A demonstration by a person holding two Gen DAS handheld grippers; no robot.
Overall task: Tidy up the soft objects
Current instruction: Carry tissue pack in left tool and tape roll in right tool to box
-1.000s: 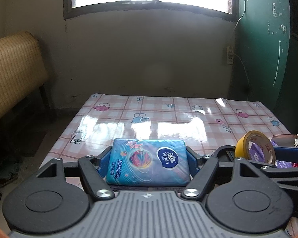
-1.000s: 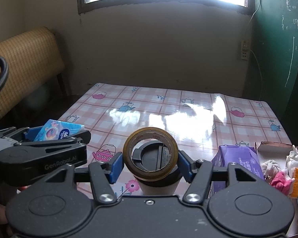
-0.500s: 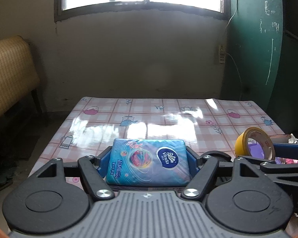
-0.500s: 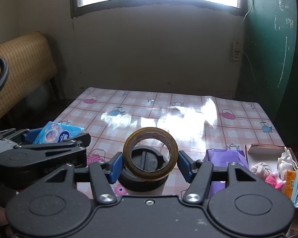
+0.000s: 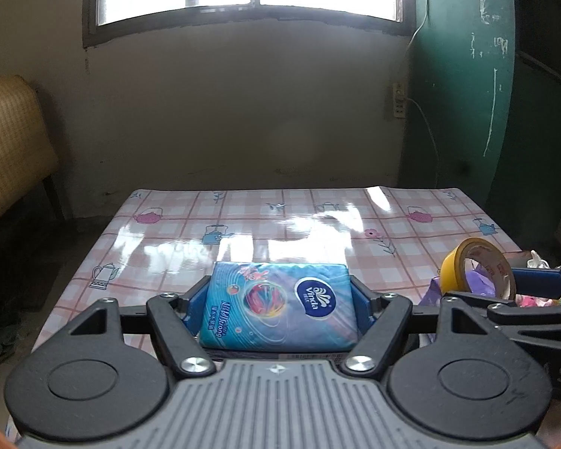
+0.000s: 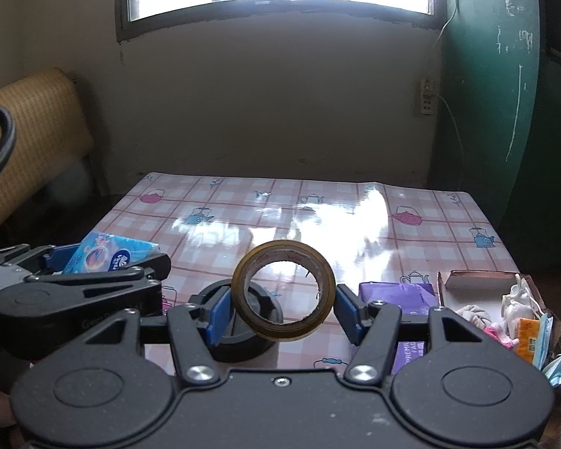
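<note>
Both tools grip: the left tool [image 5: 278, 308] clamps a blue plastic-wrapped tissue pack [image 5: 280, 308] crosswise, the right tool [image 6: 282, 312] a yellow-brown tape roll [image 6: 283, 291]; the open cardboard box [image 6: 478, 280] at the bench's right edge lies nearer the right.

We see a glossy, smooth plastic tablecloth [image 5: 243, 232] mirroring the window. The tissue pack [image 5: 278, 305] wears shiny printed film. The tape roll [image 6: 283, 295] looks glossy and translucent brown. Both grippers [image 5: 278, 307] [image 6: 282, 308] are matt black plastic with bright metal screws.
</note>
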